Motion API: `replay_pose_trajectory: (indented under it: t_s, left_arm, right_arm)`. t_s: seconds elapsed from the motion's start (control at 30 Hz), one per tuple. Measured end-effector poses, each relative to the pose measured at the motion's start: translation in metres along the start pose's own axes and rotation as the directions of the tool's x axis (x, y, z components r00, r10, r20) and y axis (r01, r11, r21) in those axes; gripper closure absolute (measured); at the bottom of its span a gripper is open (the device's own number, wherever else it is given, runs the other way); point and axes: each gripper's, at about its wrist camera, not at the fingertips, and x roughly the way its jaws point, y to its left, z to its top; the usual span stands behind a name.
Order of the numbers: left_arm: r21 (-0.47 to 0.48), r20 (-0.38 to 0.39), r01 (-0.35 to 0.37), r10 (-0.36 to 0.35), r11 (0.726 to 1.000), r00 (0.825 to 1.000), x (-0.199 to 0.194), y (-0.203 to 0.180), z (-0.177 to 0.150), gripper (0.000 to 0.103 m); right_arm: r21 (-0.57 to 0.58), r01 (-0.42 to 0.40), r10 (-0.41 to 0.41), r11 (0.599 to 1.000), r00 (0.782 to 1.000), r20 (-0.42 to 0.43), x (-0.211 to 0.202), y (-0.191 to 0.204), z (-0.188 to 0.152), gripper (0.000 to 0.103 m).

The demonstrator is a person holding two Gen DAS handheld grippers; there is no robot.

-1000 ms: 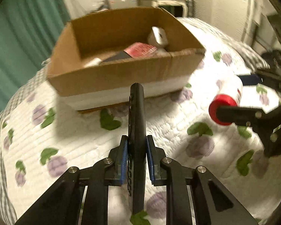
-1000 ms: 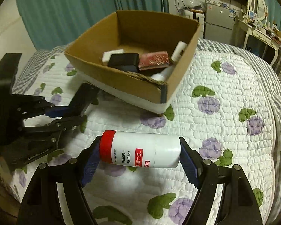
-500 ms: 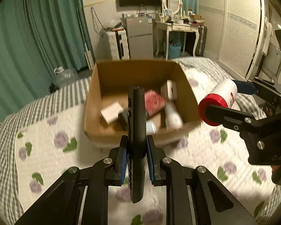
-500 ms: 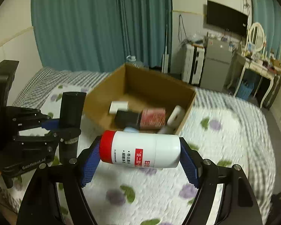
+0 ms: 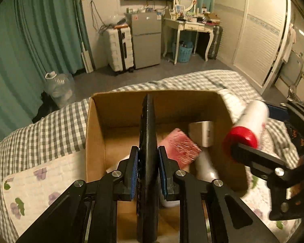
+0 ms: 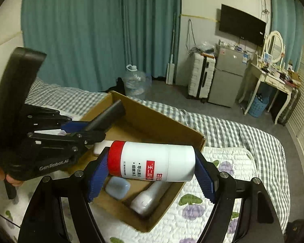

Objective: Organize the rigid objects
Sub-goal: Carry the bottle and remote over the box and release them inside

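Cardboard box [image 5: 95,133] on the bed [image 6: 243,139], with both of my grippers holding items above it.

My left gripper [image 5: 146,168] is clenched on a flat black remote-like object [image 5: 147,141], seen edge-on, its lower end cut off by the frame. My right gripper [image 6: 152,166] clamps a white bottle with a red cap [image 6: 152,161] sideways over the box's near corner. Inside, I make out a red packet [image 5: 180,147], a white tube [image 6: 150,196] and a pale blue item [image 6: 118,186]; the rest is blurred or hidden behind the grippers.
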Motion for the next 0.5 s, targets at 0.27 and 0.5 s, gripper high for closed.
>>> replay_pose_trajectory:
  t_s: [0.27, 0.5]
  left_arm:
    - [0.0, -0.034, -0.042, 0.042, 0.999, 0.999, 0.037, 0.001, 0.0, 0.081]
    - [-0.02, 0.057, -0.046, 0.047, 0.999, 0.997, 0.008, 0.003, -0.003, 0.047]
  right_arm:
    - [0.007, 0.013, -0.013, 1.0, 0.998, -0.064, 0.041, -0.017, -0.003, 0.026]
    - [0.051, -0.004, 0.006, 0.999, 0.999, -0.04, 0.042, -0.025, -0.008, 0.026]
